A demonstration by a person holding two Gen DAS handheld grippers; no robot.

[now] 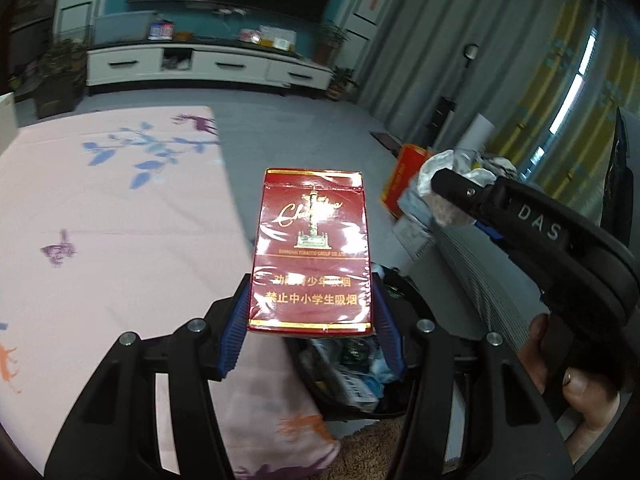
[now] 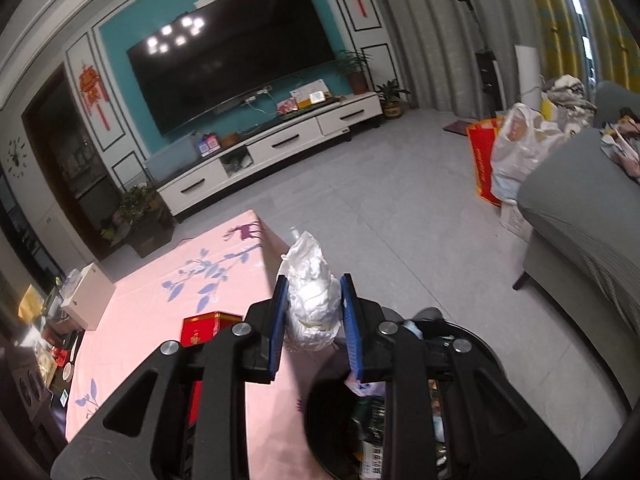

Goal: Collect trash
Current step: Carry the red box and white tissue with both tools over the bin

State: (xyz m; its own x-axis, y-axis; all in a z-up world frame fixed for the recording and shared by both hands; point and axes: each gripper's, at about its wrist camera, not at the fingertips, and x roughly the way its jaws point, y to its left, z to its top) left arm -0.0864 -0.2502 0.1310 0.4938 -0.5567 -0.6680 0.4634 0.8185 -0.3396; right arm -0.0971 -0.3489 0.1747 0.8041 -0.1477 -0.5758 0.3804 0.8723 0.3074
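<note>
A red cigarette pack (image 1: pixel 312 248) stands upright between the blue pads of my left gripper (image 1: pixel 310 312), which is shut on its lower part. It hangs over the edge of the pink floral tablecloth (image 1: pixel 100 220), beside a black bin (image 1: pixel 412 300) holding several bits of trash. My right gripper (image 2: pixel 313 312) is shut on a crumpled white tissue (image 2: pixel 310 296) just above the bin's rim (image 2: pixel 480 336). In the left wrist view the right gripper (image 1: pixel 444 194) shows at the right with the tissue (image 1: pixel 450 210). The top of a red box (image 2: pixel 208 324) shows left of the right gripper.
A grey sofa (image 2: pixel 580 208) stands right of the bin, with plastic and red bags (image 2: pixel 516 152) on the floor beyond it. A white box (image 2: pixel 88 300) and clutter sit at the table's left end. TV stand (image 2: pixel 280 144) lines the far wall. A hand (image 1: pixel 580 392) grips the right handle.
</note>
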